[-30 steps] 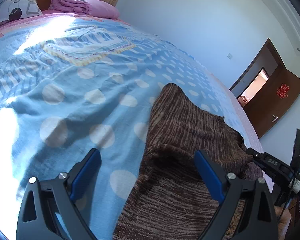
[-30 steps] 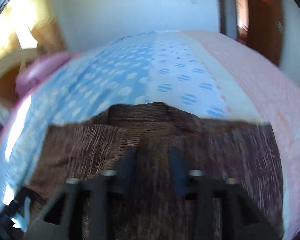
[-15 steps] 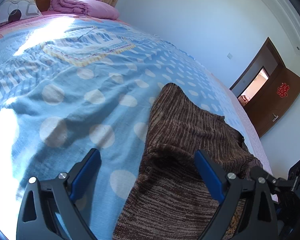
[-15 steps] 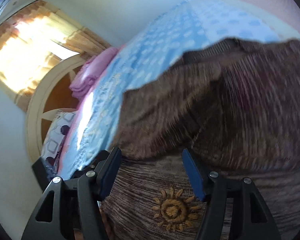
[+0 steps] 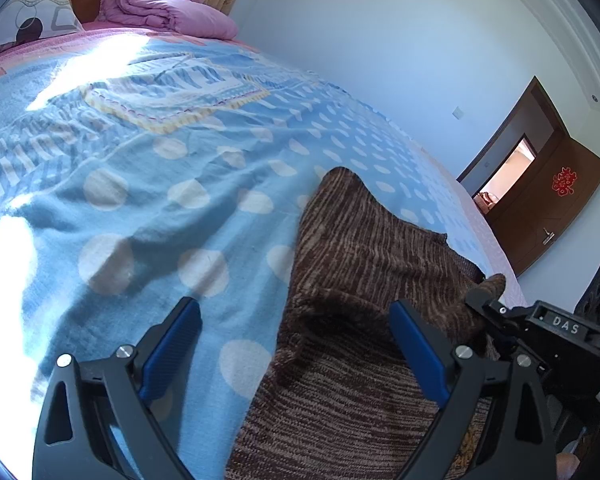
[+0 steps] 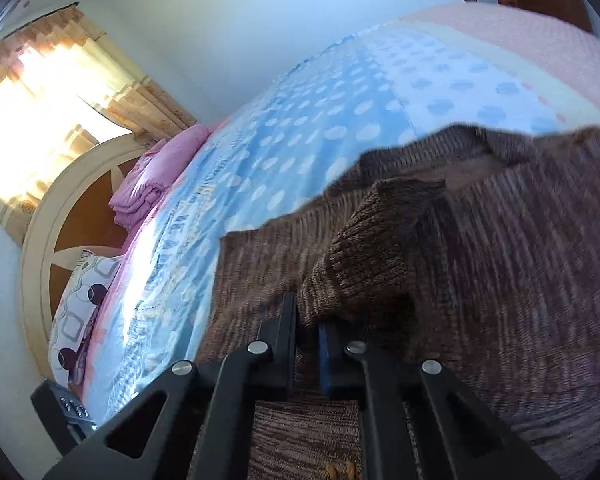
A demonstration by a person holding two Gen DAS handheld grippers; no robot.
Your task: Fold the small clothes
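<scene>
A brown striped knit sweater (image 5: pixel 360 264) lies on the blue polka-dot bed cover (image 5: pixel 160 184). My left gripper (image 5: pixel 296 340) is open and empty, hovering over the sweater's left edge. My right gripper (image 6: pixel 308 320) is shut on a fold of the sweater's sleeve (image 6: pixel 376 252) and lifts it above the rest of the sweater (image 6: pixel 520 280). The right gripper also shows at the right of the left wrist view (image 5: pixel 484 296), with brown knit pinched at its tip.
A folded pink quilt (image 5: pixel 168 10) and a patterned pillow (image 5: pixel 28 26) lie at the head of the bed by the wooden headboard (image 6: pixel 72 208). A brown door (image 5: pixel 548 208) stands open at the far right. A curtained window (image 6: pixel 40 92) lets in bright sun.
My right gripper has closed on the sweater's sleeve and raised it; half a second ago it was open over the sweater. The left gripper has stayed still and open.
</scene>
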